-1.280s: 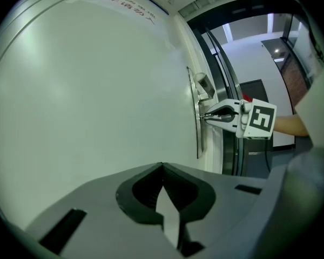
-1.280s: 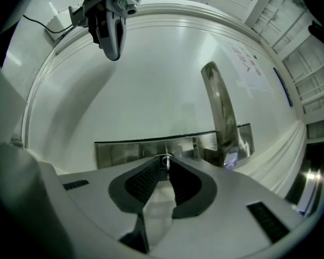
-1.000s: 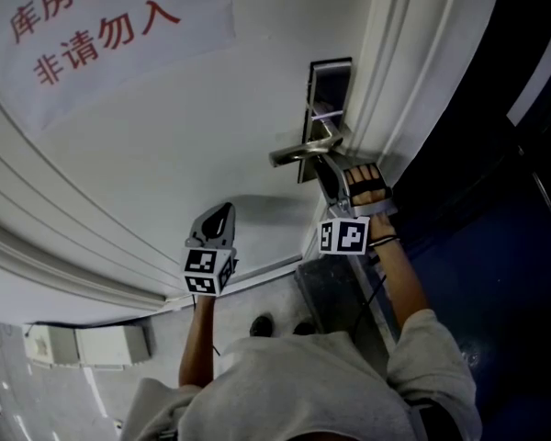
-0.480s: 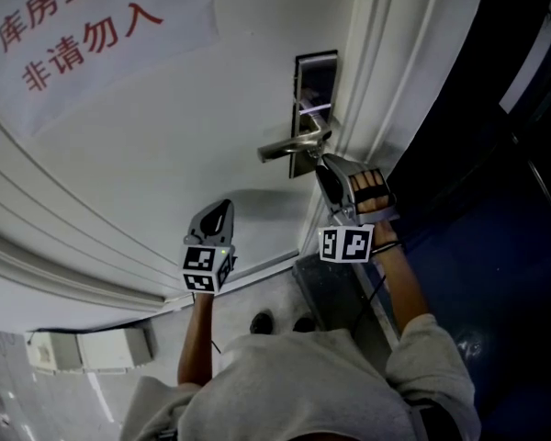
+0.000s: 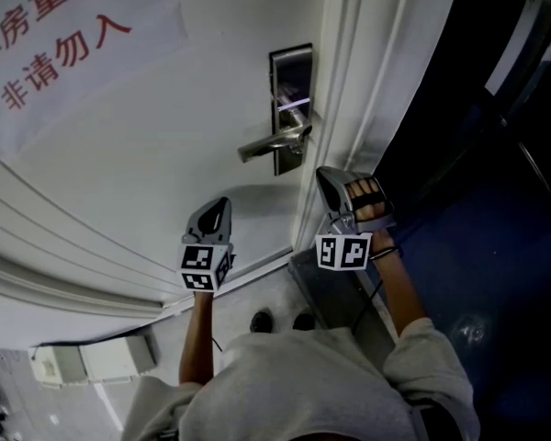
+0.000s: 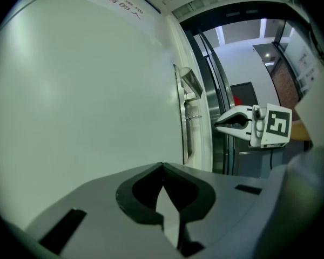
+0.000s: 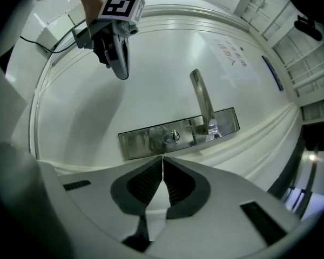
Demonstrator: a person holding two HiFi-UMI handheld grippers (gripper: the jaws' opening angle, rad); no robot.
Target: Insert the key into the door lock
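Note:
The steel lock plate (image 5: 289,76) with its lever handle (image 5: 274,142) sits on the white door (image 5: 147,182). A small key (image 7: 174,136) juts from the plate (image 7: 151,139) beside the handle (image 7: 202,104); in the left gripper view the key (image 6: 194,116) shows edge-on below the handle (image 6: 190,82). My right gripper (image 5: 323,175) (image 7: 162,159) (image 6: 218,124) hovers off the plate by the door frame, its jaws closing until the tips meet, nothing between them. My left gripper (image 5: 221,204) (image 6: 162,166) (image 7: 122,75) is shut and empty, lower left of the lock, close to the door face.
A paper notice (image 5: 55,44) with red characters hangs on the door at upper left. The moulded door frame (image 5: 349,72) borders a dark passage (image 5: 477,200) to the right. A white box (image 5: 92,361) sits low at the left, and the person's shoes (image 5: 262,322) stand below the door.
The right gripper has drawn back from the lock plate's lower end toward the door frame. The lock has slid left in the head view. The left gripper has barely moved.

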